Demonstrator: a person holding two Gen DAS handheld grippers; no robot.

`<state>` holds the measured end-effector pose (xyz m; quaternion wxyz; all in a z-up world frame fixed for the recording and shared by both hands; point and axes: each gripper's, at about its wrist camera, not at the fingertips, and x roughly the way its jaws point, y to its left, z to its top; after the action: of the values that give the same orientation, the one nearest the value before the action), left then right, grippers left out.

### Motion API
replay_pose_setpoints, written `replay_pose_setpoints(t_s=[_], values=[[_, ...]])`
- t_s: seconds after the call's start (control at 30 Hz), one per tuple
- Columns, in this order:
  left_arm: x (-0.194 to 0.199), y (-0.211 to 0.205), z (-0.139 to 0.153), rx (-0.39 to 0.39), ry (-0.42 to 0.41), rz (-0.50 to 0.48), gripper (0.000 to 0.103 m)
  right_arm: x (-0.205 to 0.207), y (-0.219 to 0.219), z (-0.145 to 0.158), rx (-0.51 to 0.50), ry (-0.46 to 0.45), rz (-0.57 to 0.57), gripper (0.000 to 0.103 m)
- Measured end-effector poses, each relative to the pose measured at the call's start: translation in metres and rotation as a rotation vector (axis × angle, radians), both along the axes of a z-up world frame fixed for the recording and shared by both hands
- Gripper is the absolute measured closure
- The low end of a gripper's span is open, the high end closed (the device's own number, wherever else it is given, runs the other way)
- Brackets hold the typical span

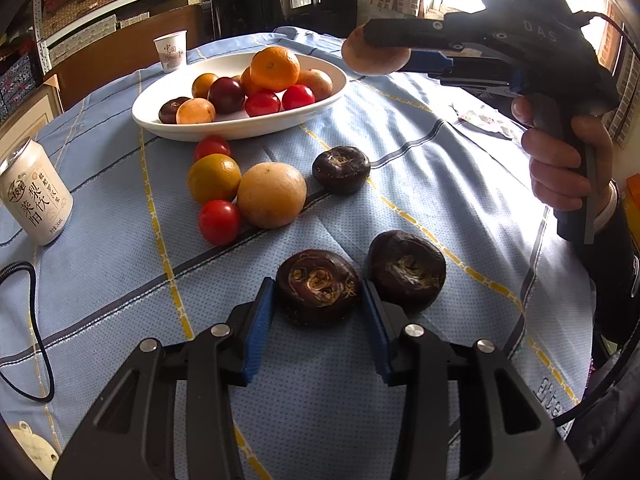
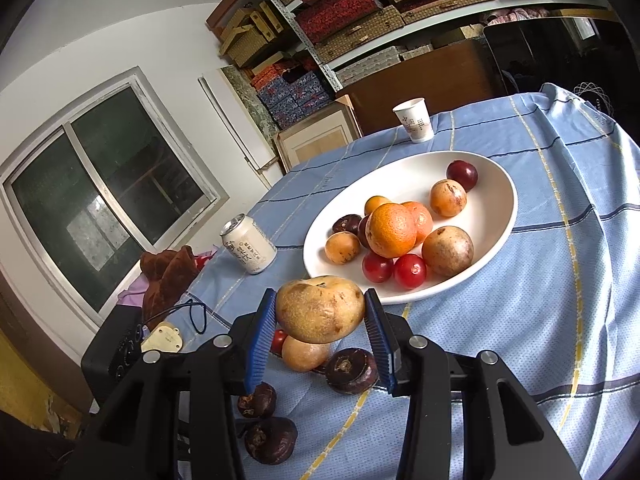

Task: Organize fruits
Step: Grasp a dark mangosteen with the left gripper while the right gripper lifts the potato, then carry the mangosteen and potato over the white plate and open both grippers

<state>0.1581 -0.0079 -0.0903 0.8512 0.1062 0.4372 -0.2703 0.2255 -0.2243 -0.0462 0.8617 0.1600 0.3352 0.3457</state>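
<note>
1. Left gripper (image 1: 318, 304) sat low over the blue checked tablecloth (image 1: 400, 128), its jaws narrow around one dark water chestnut (image 1: 318, 286); the blue pads stood right at its sides, but whether they pressed on it I could not tell.
2. Water chestnuts on the cloth: three. The second (image 1: 407, 270) lay just right of the first, the third (image 1: 341, 169) farther out.
3. Beyond them, a loose cluster of four: two cherry tomatoes (image 1: 219, 222), one tan round fruit (image 1: 272, 195), one small orange (image 1: 213, 178).
4. Right gripper (image 2: 320, 326) was held above the cloth, clamped on a tan, brown-speckled fruit (image 2: 320, 308), near the rim of the white oval bowl (image 2: 492, 184).
5. Bowl contents, right wrist view: two mandarins (image 2: 392, 230), two cherry tomatoes, one water chestnut, one plum clearly seen (image 2: 462, 175), and about four tan-orange fruits; the pile hid some.
6. Around: drink can (image 1: 36, 196) left, paper cup (image 1: 171, 50) behind the bowl, black cable (image 1: 38, 336) at the near left edge.
7. Only the left wrist view showed the person's hand (image 1: 560, 160) on the right gripper's handle; only the right showed the window (image 2: 100, 208) and brown cloth heap (image 2: 172, 276).
</note>
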Motion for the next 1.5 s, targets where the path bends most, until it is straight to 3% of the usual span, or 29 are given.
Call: replay_pose_setpoints(t_s=[0.27,0.43,0.6,0.77,1.0,1.2,1.27,1.3,1.5], values=[[0.000,0.013,0.013,-0.078,-0.007,0.028,0.061,0.001,0.000,-0.002,-0.020,-0.002,-0.011,0.059],[0.009,0.019,0.043,-0.125,-0.029,0.061,0.061,0.010,0.000,-0.005,-0.032,0.001,-0.033,0.059],[0.033,0.013,0.082,-0.109,-0.113,0.115,0.061,0.032,-0.008,0.001,0.016,-0.036,-0.104,0.058],[0.084,0.013,0.110,-0.184,-0.119,0.222,0.061,0.072,-0.015,-0.003,0.001,-0.071,-0.221,0.058],[0.171,0.000,0.099,-0.109,-0.064,0.333,0.061,0.104,-0.020,-0.017,-0.031,-0.062,-0.259,0.058],[0.214,-0.011,0.074,-0.076,-0.039,0.388,0.061,0.116,-0.022,-0.018,-0.031,-0.056,-0.244,0.056],[0.218,-0.011,0.071,-0.067,-0.063,0.417,0.038,0.117,-0.024,-0.017,-0.024,-0.062,-0.241,0.049],[0.217,-0.011,0.072,-0.057,-0.076,0.443,0.019,0.115,-0.025,-0.016,-0.023,-0.070,-0.245,0.044],[0.178,-0.002,0.086,-0.083,-0.155,0.460,0.012,0.093,-0.023,0.006,0.006,-0.100,-0.174,0.043]])
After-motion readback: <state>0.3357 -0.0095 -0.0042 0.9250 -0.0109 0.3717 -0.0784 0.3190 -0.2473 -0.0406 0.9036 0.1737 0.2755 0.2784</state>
